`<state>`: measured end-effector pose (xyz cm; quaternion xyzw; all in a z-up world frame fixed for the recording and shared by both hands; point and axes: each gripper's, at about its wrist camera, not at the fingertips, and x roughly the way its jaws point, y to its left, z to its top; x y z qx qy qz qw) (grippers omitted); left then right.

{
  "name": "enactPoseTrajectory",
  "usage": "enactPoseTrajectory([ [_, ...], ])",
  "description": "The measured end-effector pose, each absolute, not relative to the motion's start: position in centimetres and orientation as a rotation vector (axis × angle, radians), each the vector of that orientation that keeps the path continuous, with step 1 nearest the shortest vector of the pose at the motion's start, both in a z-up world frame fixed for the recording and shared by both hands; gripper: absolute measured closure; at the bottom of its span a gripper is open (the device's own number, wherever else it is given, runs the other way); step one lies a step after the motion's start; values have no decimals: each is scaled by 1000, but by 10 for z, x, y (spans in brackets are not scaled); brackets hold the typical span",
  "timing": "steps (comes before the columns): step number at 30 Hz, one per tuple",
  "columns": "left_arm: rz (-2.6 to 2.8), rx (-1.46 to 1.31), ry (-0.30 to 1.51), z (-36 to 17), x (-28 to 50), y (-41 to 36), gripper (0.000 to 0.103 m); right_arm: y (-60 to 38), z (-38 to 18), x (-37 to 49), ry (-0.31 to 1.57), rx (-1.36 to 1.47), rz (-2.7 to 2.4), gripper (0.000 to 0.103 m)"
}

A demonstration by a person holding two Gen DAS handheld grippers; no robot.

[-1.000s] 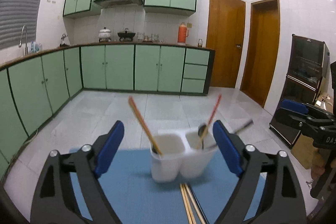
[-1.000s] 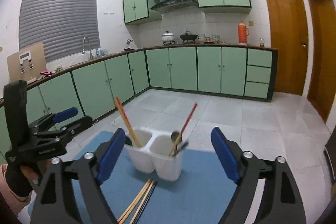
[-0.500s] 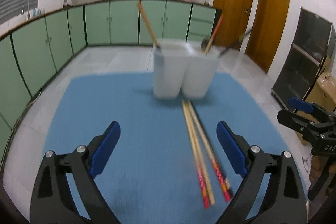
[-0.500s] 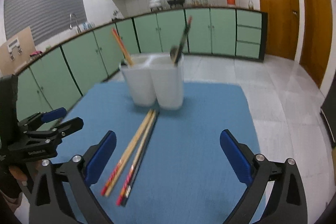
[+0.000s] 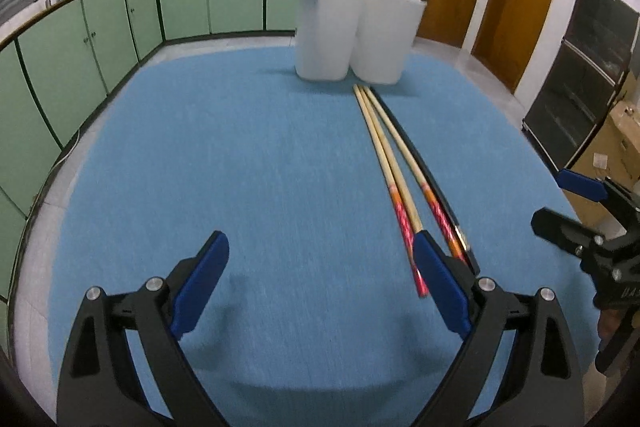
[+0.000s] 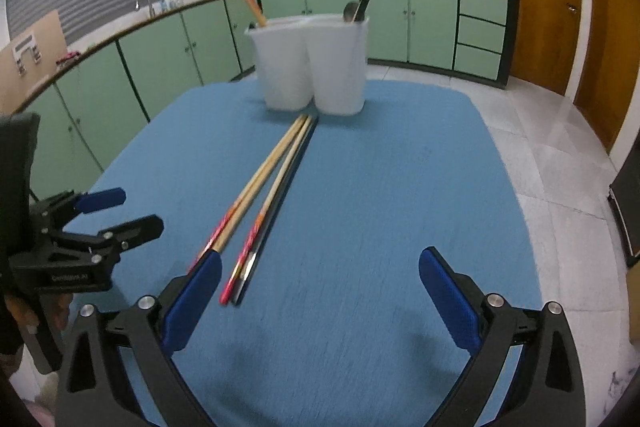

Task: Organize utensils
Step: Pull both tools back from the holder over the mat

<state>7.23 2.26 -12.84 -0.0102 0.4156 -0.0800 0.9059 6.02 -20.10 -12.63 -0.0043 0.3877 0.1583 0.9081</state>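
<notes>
Landmark for all positions: the white two-compartment holder, standing at the far end of the blue mat.

Loose chopsticks are lying on the mat in a tight bundle, far tips almost touching the holder's base, decorated red ends pointing back toward the cameras. At least two are pale wood; a dark one is running along the side of the bundle away from the left gripper. In the holder, one chopstick is already leaning in the left-hand compartment and a red-tipped one, a dark stick and what looks like a spoon bowl are sitting in the right-hand one.

Left gripper: jaws standing wide, nothing between them, hovering over bare mat on the near side of the holder. Its right finger is overlapping the bundle's red ends in view; contact cannot be told.

Right gripper: jaws have just been opening and are now standing as wide as they go, empty. The bundle's near ends are lying just beside its left finger.

Handling judgement: the sticks are looking light, stiff and slim, with smooth, likely lacquered ends, so they are apt to roll or slide out of a loose pinch. Because they are lying pressed together, taking one alone is looking awkward. Best hold, I judge: across the decorated near end, pads square to the shaft, lifting that end first so the far tip is trailing toward the holder.
</notes>
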Motion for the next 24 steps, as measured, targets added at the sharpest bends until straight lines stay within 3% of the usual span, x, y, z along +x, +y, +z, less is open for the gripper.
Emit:
enactPoseTrajectory([
  [24,-202,18,944,-152,69,1,13,-183,-159,57,881,-110,342,7],
])
